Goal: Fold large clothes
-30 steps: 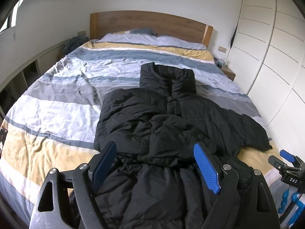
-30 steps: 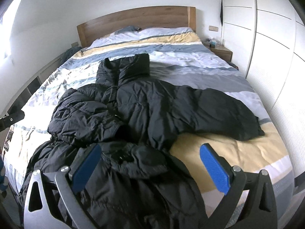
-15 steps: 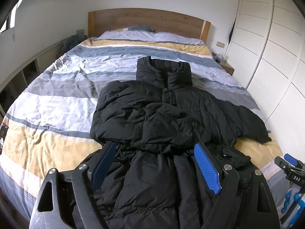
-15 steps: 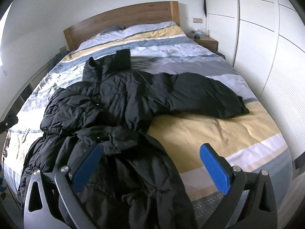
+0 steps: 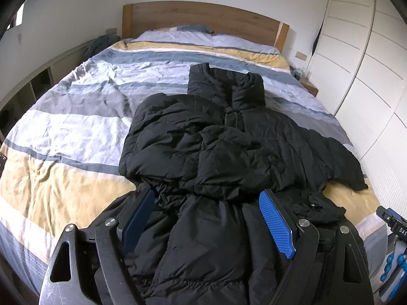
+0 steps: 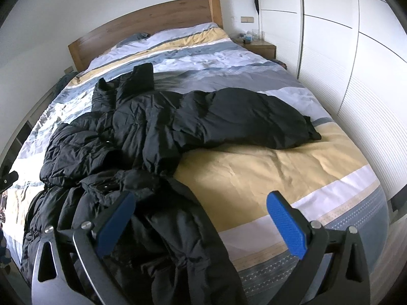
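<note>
Jacket (image 5: pixel 203 152): I see it crumpled on the bed (image 5: pixel 63 132).
Left hand-held gripper (image 5: pixel 207 218): spread, empty.
Right hand-held gripper (image 6: pixel 201 221): spread, empty.

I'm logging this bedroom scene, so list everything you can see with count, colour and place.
puffer jacket: one, black, crumpled on the bed, one sleeve stretched toward the wardrobe
duvet: one, striped yellow, grey, blue, white, covering the bed
headboard: one, wood, far end
nightstand: one, wood, beside the wardrobe
wardrobe: one, white, along the bed's side
left gripper: one, blue fingers, open over the jacket hem
right gripper: one, blue fingers, open at the bed's foot
</note>
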The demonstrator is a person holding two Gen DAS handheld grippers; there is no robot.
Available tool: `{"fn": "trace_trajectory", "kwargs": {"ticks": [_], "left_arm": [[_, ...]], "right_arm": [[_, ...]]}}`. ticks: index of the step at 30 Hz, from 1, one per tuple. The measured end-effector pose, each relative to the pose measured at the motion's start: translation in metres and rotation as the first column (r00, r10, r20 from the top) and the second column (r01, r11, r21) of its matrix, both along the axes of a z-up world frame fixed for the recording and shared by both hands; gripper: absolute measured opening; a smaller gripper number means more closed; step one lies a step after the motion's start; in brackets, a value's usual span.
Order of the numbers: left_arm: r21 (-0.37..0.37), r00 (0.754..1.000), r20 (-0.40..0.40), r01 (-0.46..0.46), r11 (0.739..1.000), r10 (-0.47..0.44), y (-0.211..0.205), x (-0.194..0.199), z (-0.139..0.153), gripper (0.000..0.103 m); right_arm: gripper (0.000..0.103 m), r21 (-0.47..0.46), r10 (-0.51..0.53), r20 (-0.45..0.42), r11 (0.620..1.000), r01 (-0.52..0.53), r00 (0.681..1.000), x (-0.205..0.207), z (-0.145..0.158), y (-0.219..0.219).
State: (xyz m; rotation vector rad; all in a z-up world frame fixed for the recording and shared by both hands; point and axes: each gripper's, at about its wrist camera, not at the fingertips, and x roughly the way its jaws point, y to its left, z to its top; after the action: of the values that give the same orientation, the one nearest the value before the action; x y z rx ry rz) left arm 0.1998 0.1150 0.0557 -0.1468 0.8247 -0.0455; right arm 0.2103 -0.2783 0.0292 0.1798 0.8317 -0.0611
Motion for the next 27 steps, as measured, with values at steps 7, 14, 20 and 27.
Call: {"fn": "trace_trajectory", "kwargs": {"ticks": [7,14,20,27], "left_arm": [[-0.010,1.000,-0.019,-0.015,1.000,0.015,0.005,0.004,-0.012,0.084],[-0.014,0.999,-0.022,-0.027,1.000,0.026,0.008,0.008,-0.016,0.088],[-0.017,0.999,-0.022,-0.041,0.999,0.040,0.010,0.010,-0.018,0.091],[-0.013,0.998,-0.026,-0.056,0.998,0.055,0.013,0.013,-0.023,0.094]], "right_arm": [[0.103,0.007,-0.045,-0.010,0.999,0.045,0.999,0.005,-0.006,-0.016],[0.103,0.016,-0.088,-0.016,0.996,0.088,0.996,0.007,-0.010,-0.033],[0.103,0.030,-0.118,-0.023,0.992,0.119,0.993,0.009,-0.014,-0.047],[0.103,0.054,-0.155,-0.026,0.986,0.157,0.987,0.009,-0.019,-0.067]]}}
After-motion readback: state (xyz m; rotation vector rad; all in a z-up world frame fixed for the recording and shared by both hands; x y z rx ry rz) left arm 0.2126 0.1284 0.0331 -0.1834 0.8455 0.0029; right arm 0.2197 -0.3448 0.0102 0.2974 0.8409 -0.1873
